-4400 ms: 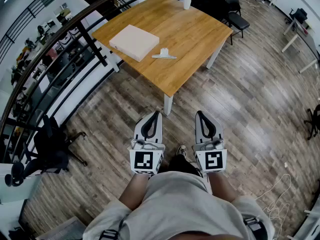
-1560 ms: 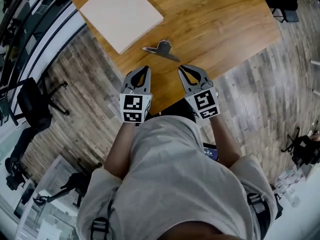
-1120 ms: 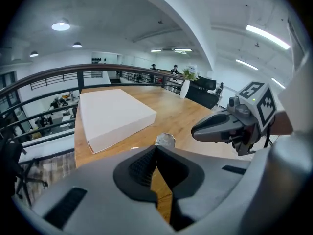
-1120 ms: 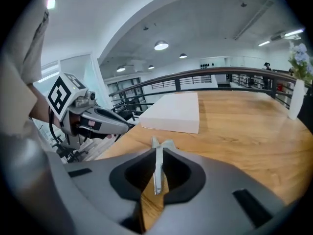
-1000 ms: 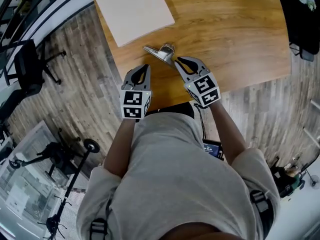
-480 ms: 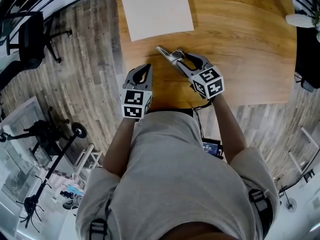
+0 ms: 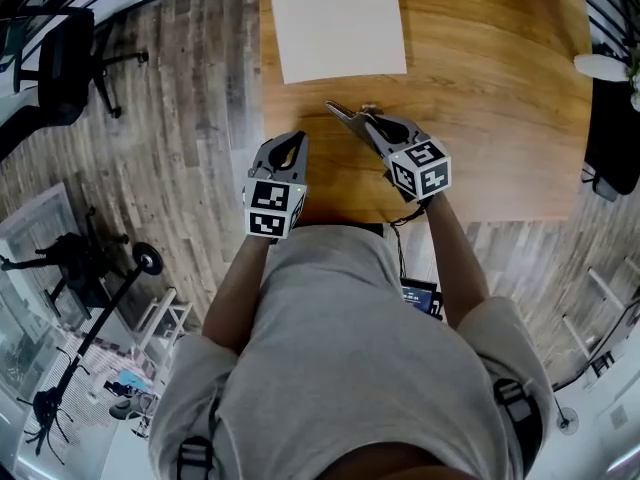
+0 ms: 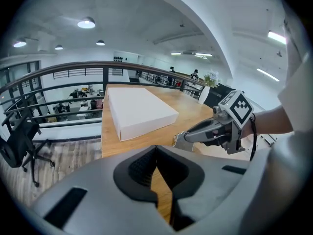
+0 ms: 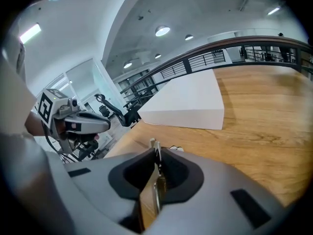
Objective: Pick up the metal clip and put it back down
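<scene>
The metal clip [image 7: 345, 116] lies on the wooden table [image 7: 500, 88], just in front of a flat white box [image 7: 335, 23]. My right gripper [image 7: 368, 124] reaches over the table's near edge. Its jaws are closing, with the clip's handle between them. In the right gripper view the clip [image 9: 155, 147] stands upright between the pads of the right gripper [image 9: 156, 155]. The left gripper [image 7: 290, 140] hovers at the table's near edge, left of the clip, shut on nothing. The left gripper view shows the right gripper [image 8: 198, 131] on the clip [image 8: 180, 140].
A white vase [image 7: 600, 66] stands at the table's far right. The table's left edge runs close to the left gripper, with wood floor beyond. An office chair [image 7: 60, 43] stands far left, and a railing runs beyond the table [image 8: 73, 70].
The right gripper has reached forward onto the clip and its jaws have come together around it. The left gripper has stayed in place beside it.
</scene>
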Tool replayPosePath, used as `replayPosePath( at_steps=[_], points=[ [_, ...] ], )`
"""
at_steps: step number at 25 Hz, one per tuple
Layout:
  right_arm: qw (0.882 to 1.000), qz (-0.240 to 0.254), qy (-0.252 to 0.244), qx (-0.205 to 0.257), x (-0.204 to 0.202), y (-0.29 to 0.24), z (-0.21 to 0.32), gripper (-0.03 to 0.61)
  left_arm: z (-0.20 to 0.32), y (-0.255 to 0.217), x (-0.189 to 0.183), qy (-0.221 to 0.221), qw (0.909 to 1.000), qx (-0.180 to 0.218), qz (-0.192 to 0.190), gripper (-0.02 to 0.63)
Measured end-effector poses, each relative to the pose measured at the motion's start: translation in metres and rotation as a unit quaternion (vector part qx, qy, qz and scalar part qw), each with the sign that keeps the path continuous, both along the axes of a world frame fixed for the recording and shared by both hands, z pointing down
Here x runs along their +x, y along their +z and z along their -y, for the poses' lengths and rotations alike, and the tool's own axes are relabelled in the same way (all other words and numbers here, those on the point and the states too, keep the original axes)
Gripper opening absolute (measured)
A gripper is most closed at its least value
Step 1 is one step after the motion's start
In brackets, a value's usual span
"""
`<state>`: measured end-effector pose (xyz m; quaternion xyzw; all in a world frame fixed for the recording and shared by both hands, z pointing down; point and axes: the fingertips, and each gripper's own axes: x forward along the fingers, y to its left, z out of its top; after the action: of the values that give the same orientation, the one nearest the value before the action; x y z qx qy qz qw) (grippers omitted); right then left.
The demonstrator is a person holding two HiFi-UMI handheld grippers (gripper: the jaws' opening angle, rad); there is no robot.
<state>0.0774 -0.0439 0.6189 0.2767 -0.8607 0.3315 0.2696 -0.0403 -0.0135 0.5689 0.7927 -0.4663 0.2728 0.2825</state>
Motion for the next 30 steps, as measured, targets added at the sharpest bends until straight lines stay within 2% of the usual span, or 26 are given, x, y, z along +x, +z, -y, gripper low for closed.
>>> replayPosePath(
  at_steps=[10, 14, 19, 26, 30],
  points=[
    [0.995, -0.059, -0.003, 0.075, -0.021, -0.032, -0.01, 0.035, 0.002, -0.017, -0.013, 0.031, 0.999, 0.021, -0.025, 0.025],
    [0.99, -0.071, 0.029, 0.118, -0.023, -0.06, -0.004, 0.035, 0.014, -0.03, -0.015, 0.038, 0.9977, 0.04, -0.04, 0.025],
    [0.981, -0.064, 0.07, 0.171, -0.023, -0.112, -0.001, 0.034, 0.033, -0.068, -0.013, 0.036, 0.9943, 0.083, -0.056, 0.025],
    [0.962, -0.039, 0.11, 0.246, -0.04, -0.198, -0.001, 0.034, 0.046, -0.151, -0.021, 0.042, 0.985, 0.151, -0.071, 0.025],
    [0.939, -0.025, 0.14, 0.314, -0.034, -0.254, 0.014, 0.034, 0.065, -0.203, -0.018, 0.049, 0.9701, 0.221, -0.088, 0.025]
  ],
)
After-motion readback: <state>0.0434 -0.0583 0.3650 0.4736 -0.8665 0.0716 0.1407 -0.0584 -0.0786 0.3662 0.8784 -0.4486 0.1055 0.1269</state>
